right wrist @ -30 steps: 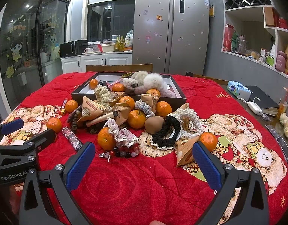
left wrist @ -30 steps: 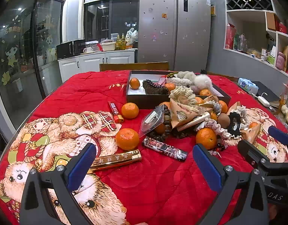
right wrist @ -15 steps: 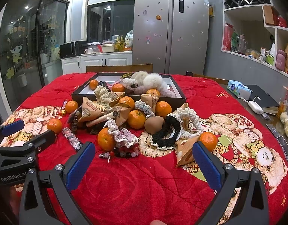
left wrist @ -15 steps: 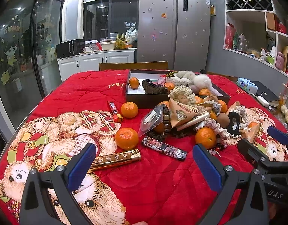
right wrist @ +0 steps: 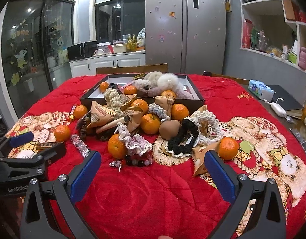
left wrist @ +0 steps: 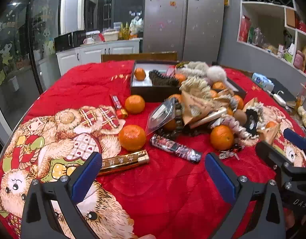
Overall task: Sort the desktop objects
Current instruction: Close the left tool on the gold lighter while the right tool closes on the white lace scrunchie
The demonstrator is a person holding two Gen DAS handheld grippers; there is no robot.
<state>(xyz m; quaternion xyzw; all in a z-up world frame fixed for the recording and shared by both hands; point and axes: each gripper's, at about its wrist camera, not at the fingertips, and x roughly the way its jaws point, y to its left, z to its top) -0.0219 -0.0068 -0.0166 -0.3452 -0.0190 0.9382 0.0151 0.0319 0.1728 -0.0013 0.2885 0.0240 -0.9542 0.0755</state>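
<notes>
Two blue-padded grippers, left and right, hover with jaws spread wide and empty above the red bear-print blanket. Orange tangerines, paper packets and crocheted rings lie heaped at 12 o'clock, against the dark shallow box.

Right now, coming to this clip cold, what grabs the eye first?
The bright red blanket with cartoon bears covers the whole table. At its middle sits a heap of oranges, paper packets and crocheted hair ties, spilling in front of a dark box. Both grippers, left and right, hang open and empty near the table's edge.
</notes>
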